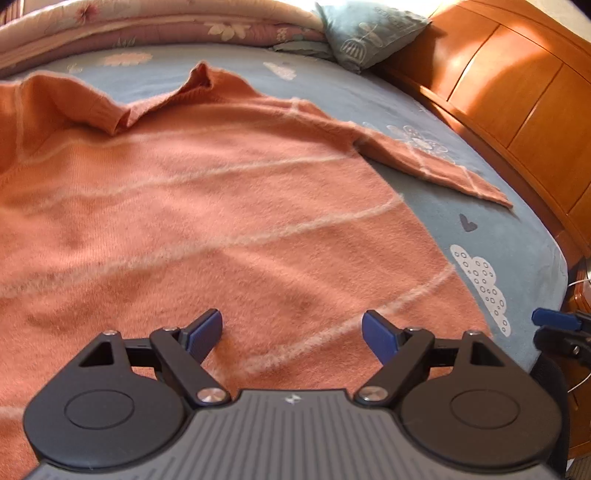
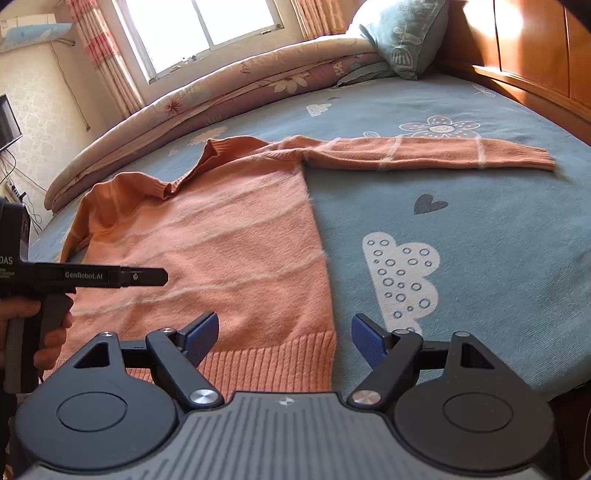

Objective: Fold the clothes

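A sweater [image 2: 229,236] lies flat on the bed [image 2: 480,229], one sleeve [image 2: 424,153] stretched right; a folded quilt [image 2: 221,96] and pillow [image 2: 406,37] lie beyond.

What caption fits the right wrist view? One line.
Open right claw above the hem of an orange sweater spread flat on a blue bed, one sleeve outstretched.

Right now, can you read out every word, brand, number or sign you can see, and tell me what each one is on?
"GenRobot.AI": white print on the side of the left gripper, seen from the right wrist.
"DAS": cut off at the picture's edge, on the same gripper's body; the smaller lines below it are too small to read.
"FLOWER": upside down on the blue pillow, only roughly legible; other print there is too blurred.
No writing on the orange sweater.
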Motion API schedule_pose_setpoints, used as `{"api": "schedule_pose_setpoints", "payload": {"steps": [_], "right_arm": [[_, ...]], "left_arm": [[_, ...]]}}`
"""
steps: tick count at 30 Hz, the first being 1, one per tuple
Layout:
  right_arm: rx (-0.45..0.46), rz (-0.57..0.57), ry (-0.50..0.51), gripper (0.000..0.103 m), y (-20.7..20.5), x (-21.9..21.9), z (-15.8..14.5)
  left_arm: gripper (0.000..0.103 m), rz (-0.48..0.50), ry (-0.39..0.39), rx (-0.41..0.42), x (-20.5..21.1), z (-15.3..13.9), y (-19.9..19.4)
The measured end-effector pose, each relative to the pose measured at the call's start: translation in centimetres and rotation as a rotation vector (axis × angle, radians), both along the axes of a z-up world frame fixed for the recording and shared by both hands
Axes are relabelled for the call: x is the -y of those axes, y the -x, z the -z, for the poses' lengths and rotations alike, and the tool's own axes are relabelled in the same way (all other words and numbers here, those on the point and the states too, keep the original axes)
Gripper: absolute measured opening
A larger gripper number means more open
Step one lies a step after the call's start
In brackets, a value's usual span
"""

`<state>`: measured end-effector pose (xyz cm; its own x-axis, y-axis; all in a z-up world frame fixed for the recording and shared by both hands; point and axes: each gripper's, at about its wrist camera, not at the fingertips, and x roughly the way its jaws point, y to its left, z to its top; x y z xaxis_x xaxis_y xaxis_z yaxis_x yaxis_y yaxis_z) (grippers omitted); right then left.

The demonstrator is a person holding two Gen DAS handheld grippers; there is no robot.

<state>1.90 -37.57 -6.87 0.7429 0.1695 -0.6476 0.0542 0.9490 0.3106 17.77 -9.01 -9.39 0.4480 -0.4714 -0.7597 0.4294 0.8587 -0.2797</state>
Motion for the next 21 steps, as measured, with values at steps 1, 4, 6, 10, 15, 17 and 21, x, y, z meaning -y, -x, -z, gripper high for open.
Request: {"api": "schedule_pose_setpoints", "payload": {"steps": [1, 4, 6, 10, 15, 17, 21], "right_arm": [[-0.001, 0.007, 0.01, 0.083, -0.6, 0.6, -0.2], [0.002, 0.023, 0.037, 0.083, -2.8, 2.6, -0.9], [0.015, 0.035, 0.047, 0.082, -4.7, 4.4, -1.5], [0.04, 0.053, 0.083, 0.075, -8.9, 7.4, -2.7], [0.064, -0.003, 0.144, 0.064, -15.5, 9.6, -3.6], [0.06, -0.06, 0.2, 0.057, -18.7, 9.7, -3.5], [0.049, -0.168, 0.316, 0.054, -25.0, 9.3, -2.8]], "left_arm": [[0.083, -0.002, 0.008, 0.009, -0.3, 0.1, 0.3], [0.083, -0.007, -0.009, 0.02, -0.7, -0.2, 1.3], [0.084, -0.022, -0.017, 0.021, -1.0, -0.4, 1.9], [0.086, -0.033, -0.057, 0.031, -0.9, -0.2, 2.6], [0.086, -0.061, -0.06, 0.043, -0.5, -0.9, 2.8], [0.086, -0.05, -0.069, 0.065, 0.0, -1.2, 2.7], [0.086, -0.023, -0.131, 0.114, 1.1, -1.4, 2.2]]}}
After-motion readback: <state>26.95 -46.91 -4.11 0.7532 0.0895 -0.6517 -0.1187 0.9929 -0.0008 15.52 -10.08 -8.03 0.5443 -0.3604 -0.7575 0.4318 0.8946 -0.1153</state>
